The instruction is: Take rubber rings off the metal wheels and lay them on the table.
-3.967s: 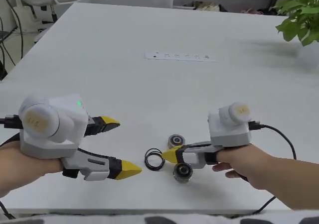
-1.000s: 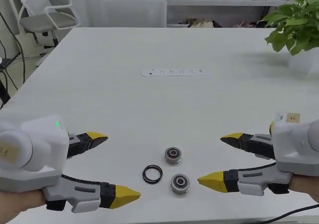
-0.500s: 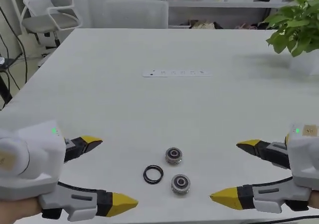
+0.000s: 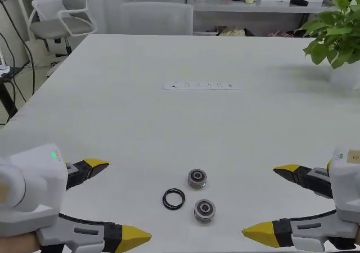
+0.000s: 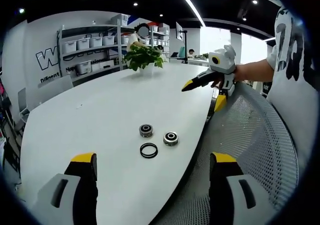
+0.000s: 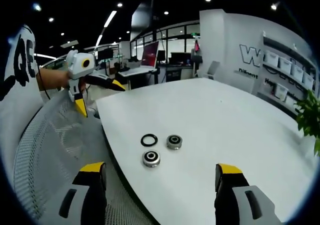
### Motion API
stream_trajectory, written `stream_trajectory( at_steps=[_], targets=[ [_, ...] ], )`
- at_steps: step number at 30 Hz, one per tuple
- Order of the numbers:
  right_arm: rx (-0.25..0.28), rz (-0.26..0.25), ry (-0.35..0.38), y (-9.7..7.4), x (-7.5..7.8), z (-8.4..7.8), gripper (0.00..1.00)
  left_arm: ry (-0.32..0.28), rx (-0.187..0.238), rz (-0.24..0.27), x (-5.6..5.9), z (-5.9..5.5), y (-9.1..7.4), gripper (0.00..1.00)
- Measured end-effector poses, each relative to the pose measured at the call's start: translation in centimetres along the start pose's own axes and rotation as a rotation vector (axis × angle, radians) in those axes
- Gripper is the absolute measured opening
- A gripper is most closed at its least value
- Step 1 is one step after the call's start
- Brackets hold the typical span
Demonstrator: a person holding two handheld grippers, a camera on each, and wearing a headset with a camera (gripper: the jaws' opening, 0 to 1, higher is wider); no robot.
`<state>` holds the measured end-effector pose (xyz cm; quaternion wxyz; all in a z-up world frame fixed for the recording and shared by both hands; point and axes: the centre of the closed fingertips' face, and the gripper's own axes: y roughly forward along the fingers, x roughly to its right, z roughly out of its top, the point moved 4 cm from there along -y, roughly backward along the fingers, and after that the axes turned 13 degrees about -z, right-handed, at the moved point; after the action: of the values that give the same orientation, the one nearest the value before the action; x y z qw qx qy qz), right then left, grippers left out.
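Two small metal wheels lie on the white table [image 4: 169, 123] near its front edge: one [image 4: 197, 178] farther back, one [image 4: 204, 209] closer to me. A black rubber ring [image 4: 173, 198] lies flat on the table just left of them. The same wheels [image 5: 146, 130] [image 5: 171, 138] and ring [image 5: 148, 150] appear in the left gripper view, and again as wheels [image 6: 174, 141] [image 6: 151, 158] and ring [image 6: 149, 140] in the right gripper view. My left gripper [image 4: 116, 200] is open at the lower left, my right gripper [image 4: 274, 200] open at the lower right. Both hold nothing and flank the parts.
A white power strip [image 4: 201, 85] lies mid-table. A potted green plant [image 4: 333, 25] stands at the far right. Office chairs [image 4: 56, 17] stand beyond the far left corner. A mesh chair back [image 5: 250, 150] is close behind the table's front edge.
Both grippers have drawn apart and back towards me, away from the wheels. Four seconds ago the right gripper was shut over the ring by the wheels; now the ring lies free.
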<state>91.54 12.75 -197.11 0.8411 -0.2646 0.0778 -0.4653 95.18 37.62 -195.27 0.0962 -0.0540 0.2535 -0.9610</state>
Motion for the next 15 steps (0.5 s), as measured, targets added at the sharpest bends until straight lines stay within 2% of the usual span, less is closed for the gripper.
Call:
stream_trajectory(
  at_steps=[4,9,15],
  targets=[
    [-0.007,-0.002,0.004,0.03,0.21,-0.31,0.9,0.011,-0.009,-0.005,0.31,-0.05,0.15,0.93],
    [0.004,-0.001,0.038,-0.13,0.49,-0.14,0.89,0.008,-0.006,0.004,0.07,-0.05,0.02,0.93],
    [-0.001,0.0,0.035,-0.2,0.25,-0.23,0.89,0.006,-0.008,0.007,0.02,-0.11,0.06,0.93]
  ],
)
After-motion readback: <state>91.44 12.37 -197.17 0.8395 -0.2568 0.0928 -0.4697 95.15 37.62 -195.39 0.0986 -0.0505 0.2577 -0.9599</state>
